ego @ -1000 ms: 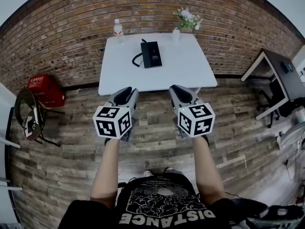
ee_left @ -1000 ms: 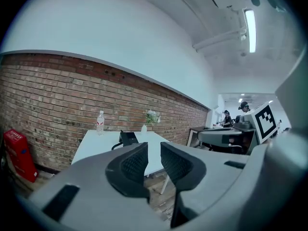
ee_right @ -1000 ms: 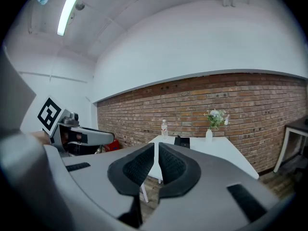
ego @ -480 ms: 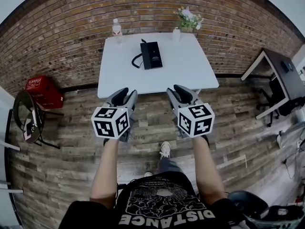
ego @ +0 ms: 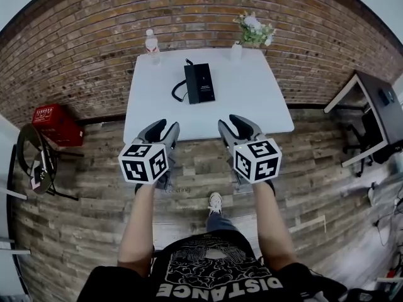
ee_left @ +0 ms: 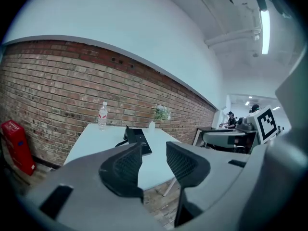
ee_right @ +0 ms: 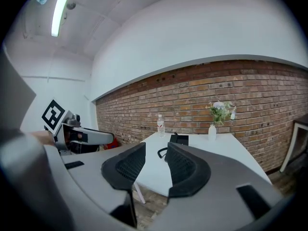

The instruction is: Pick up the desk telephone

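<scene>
Head view shows a red-brown brick wall (ego: 82, 55) across the top and a grey-brown wooden plank floor (ego: 82, 187) below it. Against the wall, at twelve o'clock from the person, stands the white rectangular bench (ego: 252, 99). The left gripper (ego: 164, 129) and right gripper (ego: 234, 126), each bearing a marker cube, are held side by side over the floor just short of the bench's six o'clock edge, well apart from everything on it. The left fingers (ee_left: 126, 170) and right fingers (ee_right: 185, 170) have just been opening and stand apart, with nothing between them. The flat black desk telephone (ego: 199, 82) lies on the bench, toward twelve o'clock of its middle, with its black coiled cord (ego: 178, 92) looping out at nine o'clock. A clear plastic water bottle (ego: 152, 44) stands at the bench's eleven o'clock corner, and a small white vase of flowers (ego: 237, 50) stands near one o'clock. The task looks barely begun: the telephone is untouched, and reaching, gripping and lifting it are all left.
</scene>
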Available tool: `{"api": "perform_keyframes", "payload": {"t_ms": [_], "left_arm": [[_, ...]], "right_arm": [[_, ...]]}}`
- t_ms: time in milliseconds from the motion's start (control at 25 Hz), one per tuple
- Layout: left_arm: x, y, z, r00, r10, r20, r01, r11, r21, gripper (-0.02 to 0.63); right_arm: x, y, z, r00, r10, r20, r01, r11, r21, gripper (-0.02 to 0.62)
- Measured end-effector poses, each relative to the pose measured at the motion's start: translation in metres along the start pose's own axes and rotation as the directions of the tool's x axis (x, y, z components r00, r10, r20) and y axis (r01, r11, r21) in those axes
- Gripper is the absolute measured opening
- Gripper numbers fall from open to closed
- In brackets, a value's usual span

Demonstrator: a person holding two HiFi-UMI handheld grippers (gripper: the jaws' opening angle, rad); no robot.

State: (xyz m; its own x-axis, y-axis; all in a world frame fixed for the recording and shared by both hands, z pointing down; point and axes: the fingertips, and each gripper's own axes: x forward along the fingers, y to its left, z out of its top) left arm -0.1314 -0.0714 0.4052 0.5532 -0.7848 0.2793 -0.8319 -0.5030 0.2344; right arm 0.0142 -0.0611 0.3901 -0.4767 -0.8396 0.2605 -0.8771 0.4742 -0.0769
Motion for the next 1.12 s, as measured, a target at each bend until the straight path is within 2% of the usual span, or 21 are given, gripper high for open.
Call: {"api": "perform_keyframes", "payload": {"t_ms": [560, 960, 1120], "left_arm": [[0.12, 0.04, 0.023, 0.998, 0.05, -0.049, -0.055, 0.994, -0.096, 0.158], [0.171, 0.056, 0.03, 0.992, 0.096, -0.078, -0.105, 0.985, -0.135, 0.175], [0.187, 0.06, 0.031, 0.993, 0.085, -0.088, -0.098, 0.983, -0.158, 0.178]], "right_arm": [[0.097, -0.101, 0.014, 0.995, 0.074, -0.062, -0.072, 0.997, 0.028, 0.155], [0.144, -0.143, 0.014, 0.984, 0.153, -0.088, -0.149, 0.988, 0.051, 0.172], [0.156, -0.153, 0.009, 0.978, 0.18, -0.104, -0.174, 0.983, 0.06, 0.175]]}}
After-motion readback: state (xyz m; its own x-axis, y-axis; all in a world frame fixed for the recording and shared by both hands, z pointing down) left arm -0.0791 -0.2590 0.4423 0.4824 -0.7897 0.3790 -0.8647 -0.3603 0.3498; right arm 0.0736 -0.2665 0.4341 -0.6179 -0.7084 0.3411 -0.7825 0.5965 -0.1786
